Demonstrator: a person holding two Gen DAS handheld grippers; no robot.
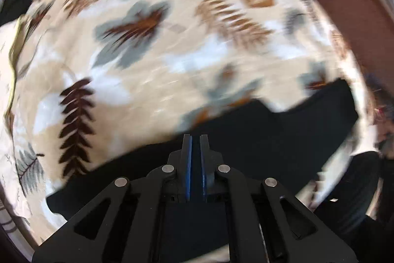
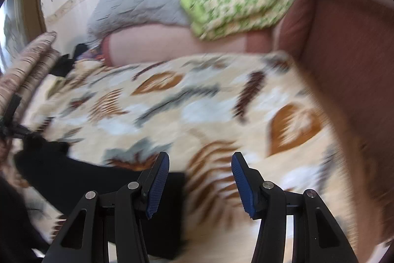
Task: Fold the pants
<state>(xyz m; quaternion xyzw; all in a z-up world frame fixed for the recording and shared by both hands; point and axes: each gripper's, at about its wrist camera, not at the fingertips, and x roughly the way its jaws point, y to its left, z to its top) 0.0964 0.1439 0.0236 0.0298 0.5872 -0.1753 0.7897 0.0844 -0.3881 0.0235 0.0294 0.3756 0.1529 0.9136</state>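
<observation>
Your left gripper (image 1: 195, 139) is clenched, blue pads nearly together; whether it pinches the black fabric pants (image 1: 246, 139) beneath it, can't tell. Your right gripper (image 2: 200, 162) is released, nothing between the pads. Pants lie flat along the near edge of the leaf-print beige blanket (image 1: 160, 53), probably spread for folding. No containers visible.

1. The blanket (image 1: 152, 61) is cream, printed with brown, rust and grey-blue leaves.
2. The pants (image 1: 270, 137) on it are plain black.
3. Beyond the blanket, a bolster (image 2: 177, 43) is pink.
4. On the bolster lie a grey quilt (image 2: 138, 4) and a green-and-white patterned one (image 2: 236, 4).
</observation>
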